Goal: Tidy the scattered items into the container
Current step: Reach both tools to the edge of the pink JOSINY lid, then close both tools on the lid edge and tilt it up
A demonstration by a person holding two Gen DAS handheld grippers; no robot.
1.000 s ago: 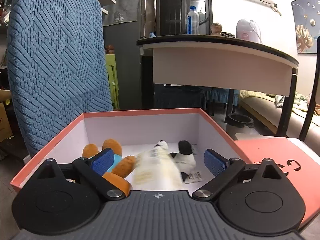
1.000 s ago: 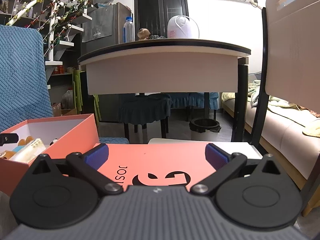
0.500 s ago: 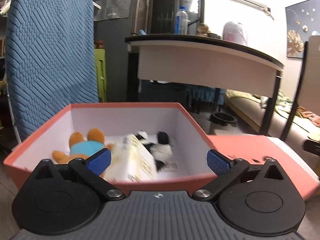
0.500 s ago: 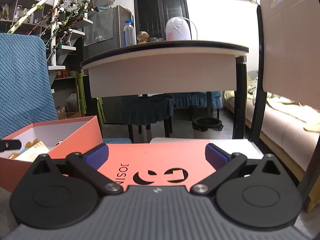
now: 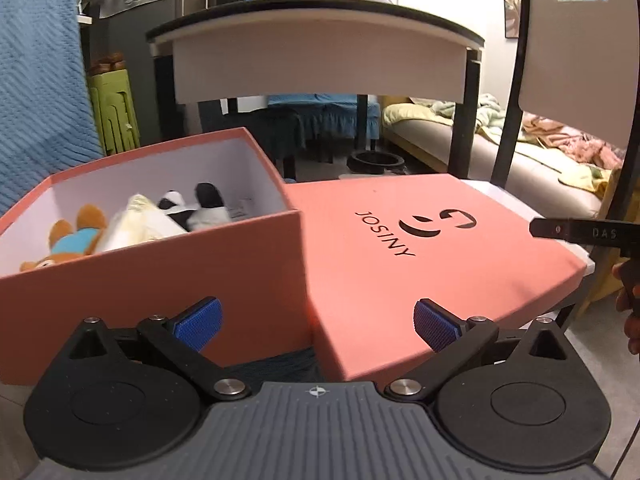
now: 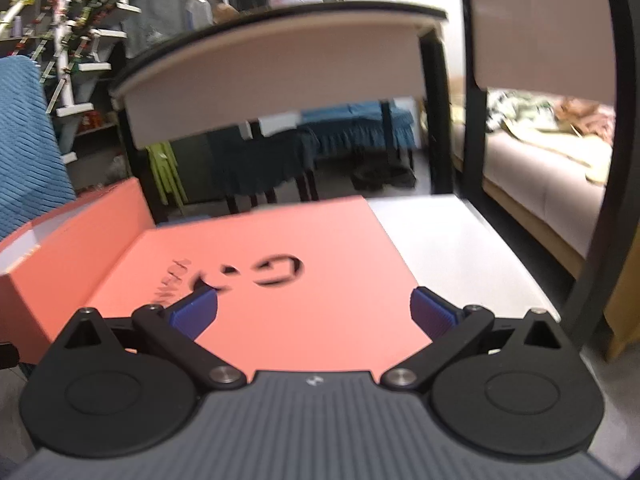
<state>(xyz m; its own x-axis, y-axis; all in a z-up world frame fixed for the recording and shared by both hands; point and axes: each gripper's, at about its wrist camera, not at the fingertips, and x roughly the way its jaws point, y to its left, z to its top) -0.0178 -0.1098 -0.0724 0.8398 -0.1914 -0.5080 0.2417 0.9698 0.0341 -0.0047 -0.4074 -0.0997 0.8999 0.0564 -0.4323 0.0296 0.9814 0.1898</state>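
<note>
A curved black-topped table [image 5: 320, 44] is seen at upper centre, a blue textured chair back [image 5: 36, 72] at left, a sofa [image 5: 540, 160] at right.

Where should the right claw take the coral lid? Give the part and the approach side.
Likely the lid's near edge, approached from the front: it lies flat, logo up, beside the open box, and that shallow rim faces the open right claw.

The left gripper [image 5: 316, 322] drew back out of the coral box [image 5: 152, 276] and swung right toward its lid [image 5: 420, 248]; the right gripper [image 6: 314, 306] advanced over that lid.
</note>
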